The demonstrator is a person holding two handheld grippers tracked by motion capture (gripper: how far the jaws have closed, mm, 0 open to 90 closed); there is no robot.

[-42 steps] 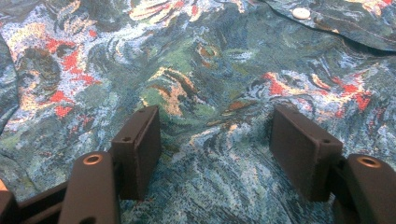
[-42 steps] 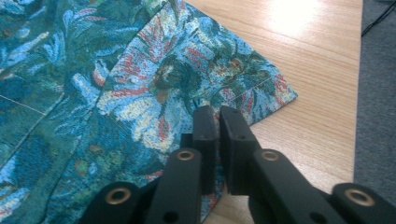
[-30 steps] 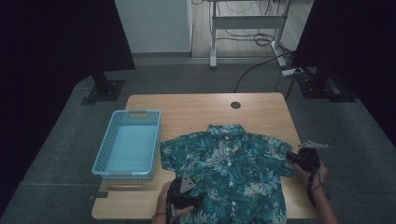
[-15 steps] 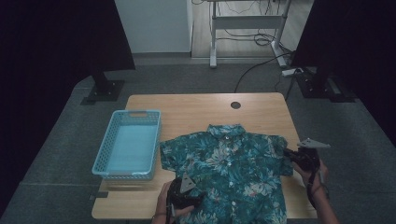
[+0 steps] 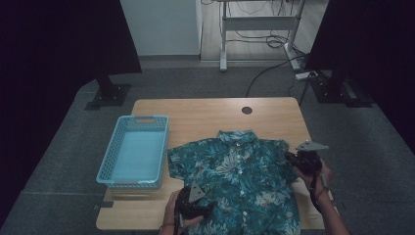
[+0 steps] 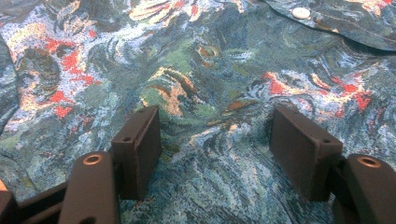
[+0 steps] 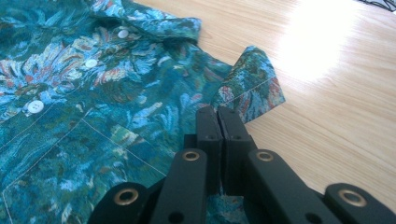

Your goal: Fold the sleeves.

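Down at the near edge of the table, the left gripper stands with its jaws spread wide, both pads resting on the patterned cloth of the shirt with nothing pinched between them; in the high view the same left gripper sits on the lower left part of the shirt front, a hand wrapped around it. Across the shirt from it, the right gripper has its jaws pressed together, closed on the shirt's fabric at the base of the sleeve, whose cuff corner stands lifted and folded just ahead of the jaw tips. In the high view the right gripper is at the shirt's right edge, its grey three-cornered plate on top and a cable trailing back along the forearm. Ahead of the right jaws and to their left run white buttons down the placket toward the collar; the shirt lies face up and spread flat, teal with red, cream and green floral print. No label or writing can be read anywhere on it. Beyond the left gripper, to its left, a light blue perforated basket sits just beside the shirt's left sleeve. All of it rests on a pale wooden table with a round dark grommet near its far edge.
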